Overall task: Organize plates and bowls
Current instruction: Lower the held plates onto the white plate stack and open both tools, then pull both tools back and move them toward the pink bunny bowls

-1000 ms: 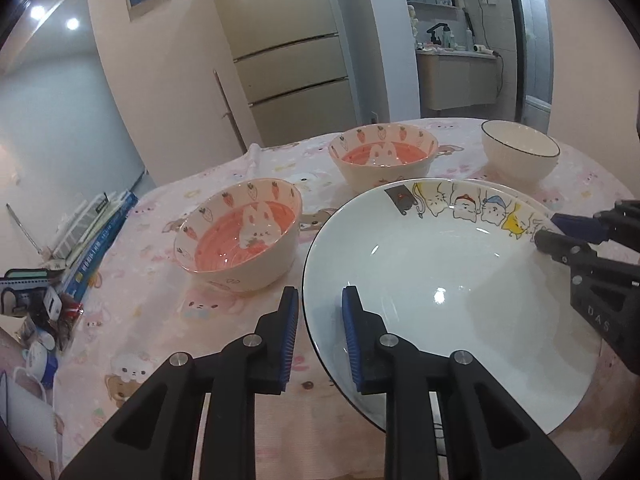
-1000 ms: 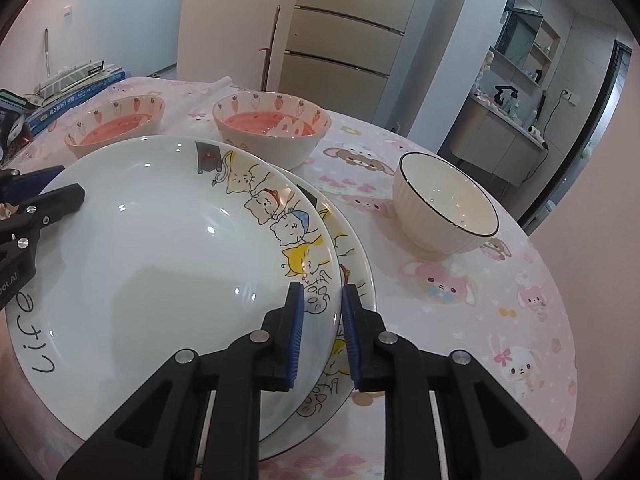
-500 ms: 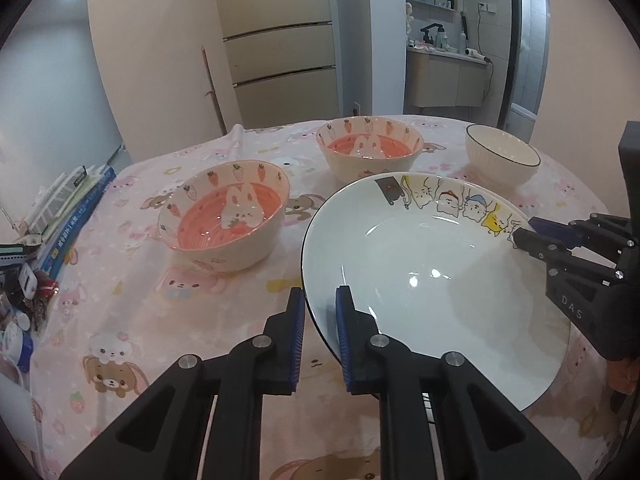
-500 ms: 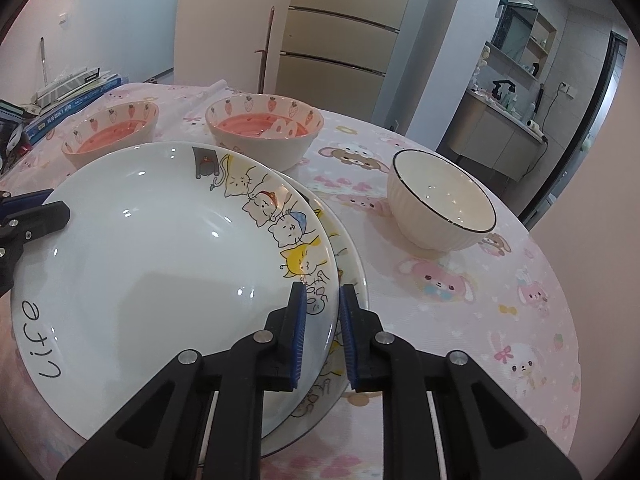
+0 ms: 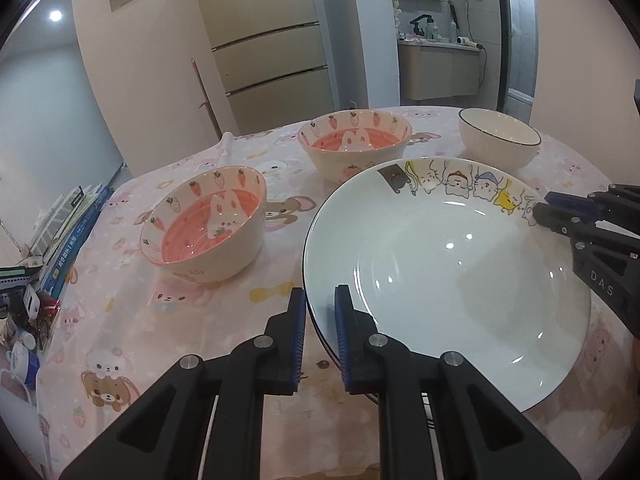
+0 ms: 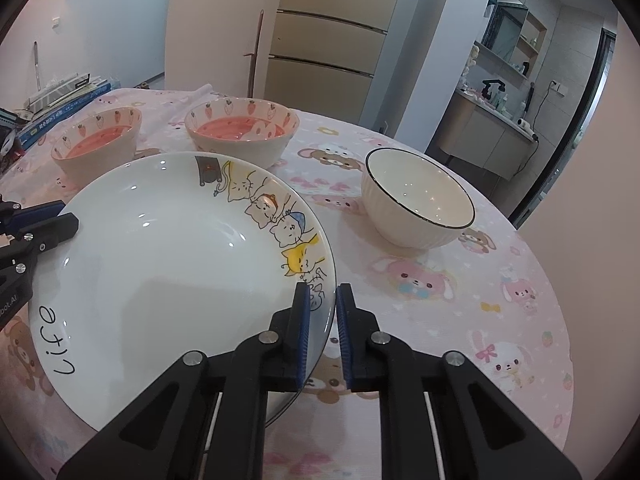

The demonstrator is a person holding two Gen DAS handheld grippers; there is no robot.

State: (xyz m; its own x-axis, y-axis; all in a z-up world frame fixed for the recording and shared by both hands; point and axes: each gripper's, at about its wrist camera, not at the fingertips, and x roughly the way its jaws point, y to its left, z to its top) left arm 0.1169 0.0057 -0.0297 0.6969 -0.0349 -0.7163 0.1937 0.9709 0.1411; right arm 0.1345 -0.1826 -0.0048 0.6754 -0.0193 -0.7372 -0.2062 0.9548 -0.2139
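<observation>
on the pink cartoon tablecloth (image 6: 460, 288) sits the cat-print plate (image 5: 440, 264), pinched at opposite rims by both tools. the left gripper (image 5: 320, 332) is pressed together on the near-left rim; the right gripper (image 6: 322, 328) has its jaws closing on the rim beside the yellow cat, the edge between its pads. a grip on two sides likely keeps the wide, shallow dish level for carrying or stacking. a second dark rim shows under the plate's near edge, so it seems to rest on another plate. beyond stand two carrot-print bowls (image 5: 208, 224) (image 5: 356, 144) and a white bowl (image 6: 418, 204), apart from one another. only the right wrist view shows the word "life" on the plate; only the left wrist view shows the clutter (image 5: 24, 304) at the table's edge.
</observation>
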